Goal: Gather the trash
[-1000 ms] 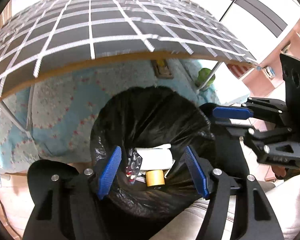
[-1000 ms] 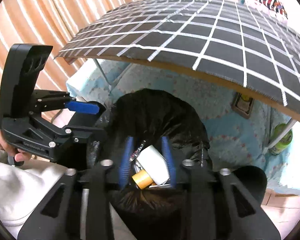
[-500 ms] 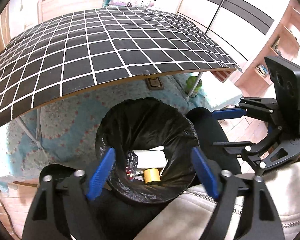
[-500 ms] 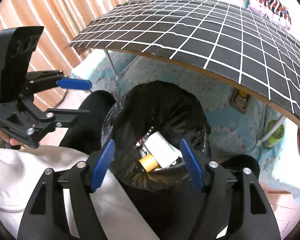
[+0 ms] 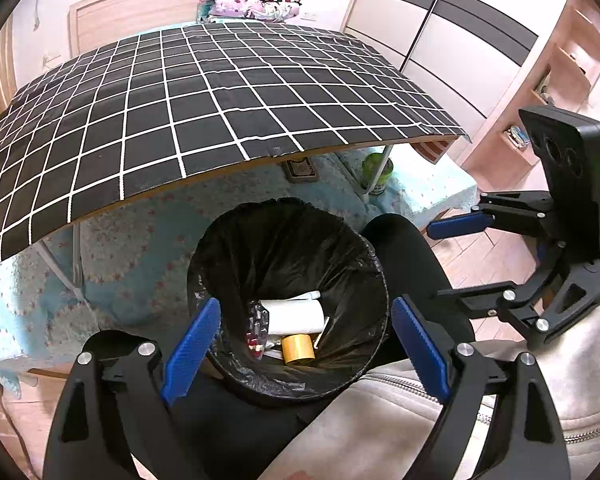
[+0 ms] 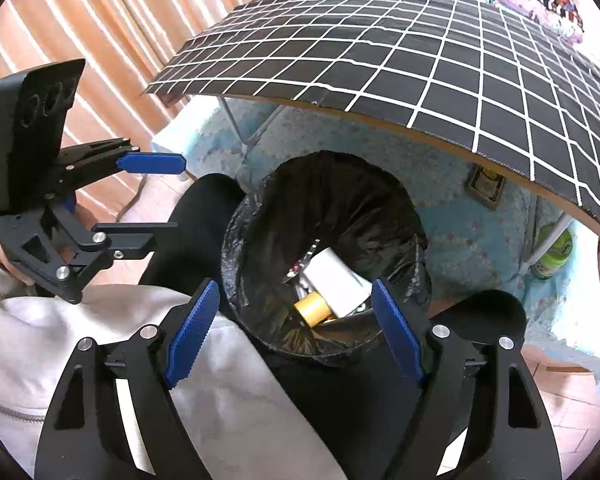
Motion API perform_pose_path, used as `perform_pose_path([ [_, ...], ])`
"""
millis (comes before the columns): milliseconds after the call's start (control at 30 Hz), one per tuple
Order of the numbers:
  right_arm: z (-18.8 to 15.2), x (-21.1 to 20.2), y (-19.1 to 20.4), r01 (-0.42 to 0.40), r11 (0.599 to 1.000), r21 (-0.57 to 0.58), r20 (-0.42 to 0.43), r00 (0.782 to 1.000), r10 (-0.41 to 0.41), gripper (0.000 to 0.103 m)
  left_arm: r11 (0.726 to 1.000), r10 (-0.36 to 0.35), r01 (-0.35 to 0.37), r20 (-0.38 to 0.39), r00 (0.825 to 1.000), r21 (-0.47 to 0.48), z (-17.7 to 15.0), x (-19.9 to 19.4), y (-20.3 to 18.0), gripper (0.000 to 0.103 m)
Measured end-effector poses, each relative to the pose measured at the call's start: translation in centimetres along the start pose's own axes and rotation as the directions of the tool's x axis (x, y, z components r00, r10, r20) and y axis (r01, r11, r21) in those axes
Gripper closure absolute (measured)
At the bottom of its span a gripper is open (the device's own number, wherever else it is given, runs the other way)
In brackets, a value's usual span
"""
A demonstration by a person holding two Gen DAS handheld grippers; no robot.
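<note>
**A:** Left wrist view first. We're hovering over the bin, black liner folded over its rim, and our left gripper is empty, jaws spreading wider with nothing between the blue pads. The trash sits at the bottom: a white roll, a gold tape roll, and a crumpled foil blister pack to their left.

**B:** The bin sits between the person's knees, just in front of the table, which looks to us like a handy drop spot for whatever comes off that checked cloth. The right gripper stands off to the side, jaws apart, holding nothing.

**A:** What can't we see? The near rim of the bin goes under our own fingers and the pale jacket, so anything lying there is lost to us. A thin white stick pokes out behind the roll; we can't say what it is.

**B:** Over to the right wrist view. Same story: right gripper released, jaws widening, only the bin's near rim showing through the gap. The white roll and gold tape roll lie side by side, touching.

**A:** And the left gripper is off to the left, open and empty.

**B:** The blister pack is barely a sliver here, and the bin's near side is cut off by the liner's edge. The table looks bare, though its far corners run out of frame.
</note>
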State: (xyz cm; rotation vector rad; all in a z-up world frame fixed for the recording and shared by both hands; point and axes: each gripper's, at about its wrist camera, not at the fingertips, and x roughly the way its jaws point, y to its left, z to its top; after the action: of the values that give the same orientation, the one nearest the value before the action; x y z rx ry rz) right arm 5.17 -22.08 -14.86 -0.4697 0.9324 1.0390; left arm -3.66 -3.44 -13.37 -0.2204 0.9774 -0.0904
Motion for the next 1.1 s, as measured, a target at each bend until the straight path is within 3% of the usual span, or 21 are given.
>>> perform_pose_path([
  [1100, -0.1, -0.2, 0.4, -0.016, 1.000, -0.014, 0.000, 1.000, 0.016, 0.025, 1.000, -0.019, 0.019, -0.004, 1.000, -0.007, -0.3, 0.4, 0.3, 0.018],
])
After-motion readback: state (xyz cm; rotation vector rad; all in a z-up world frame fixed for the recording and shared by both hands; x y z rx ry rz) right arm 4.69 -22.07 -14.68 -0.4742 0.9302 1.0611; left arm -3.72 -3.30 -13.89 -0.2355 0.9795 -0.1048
